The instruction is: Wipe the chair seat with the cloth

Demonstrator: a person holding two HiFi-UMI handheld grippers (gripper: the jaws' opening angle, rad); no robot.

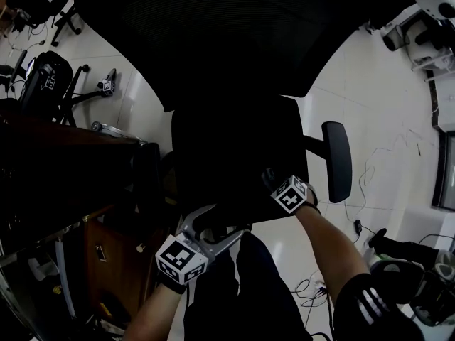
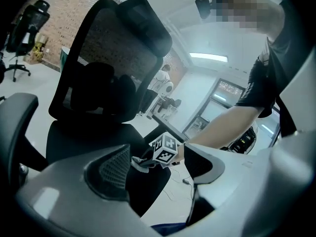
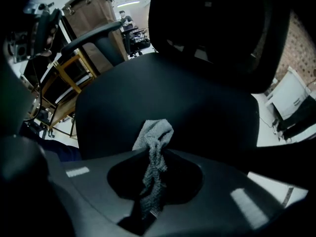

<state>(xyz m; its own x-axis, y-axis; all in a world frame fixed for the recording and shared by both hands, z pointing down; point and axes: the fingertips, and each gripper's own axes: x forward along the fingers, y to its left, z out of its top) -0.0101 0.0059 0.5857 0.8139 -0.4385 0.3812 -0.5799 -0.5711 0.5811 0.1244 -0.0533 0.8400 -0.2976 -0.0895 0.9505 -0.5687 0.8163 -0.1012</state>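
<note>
A black office chair fills the head view, with its mesh backrest (image 1: 234, 34) at the top and its seat (image 1: 238, 155) below it. My right gripper (image 1: 279, 185) is over the seat's front right corner. It is shut on a grey cloth (image 3: 154, 137), whose free end lies bunched on the seat (image 3: 168, 98) in the right gripper view. My left gripper (image 1: 217, 224) hovers at the seat's front edge, open and empty. The left gripper view shows the right gripper's marker cube (image 2: 165, 149) with the cloth (image 2: 140, 163) beside it.
A dark wooden desk (image 1: 71, 162) stands close on the left of the chair. The right armrest (image 1: 338, 160) sticks out beside my right gripper. Cables (image 1: 362, 226) trail over the white floor at right. Another chair base (image 1: 78, 84) is at the upper left.
</note>
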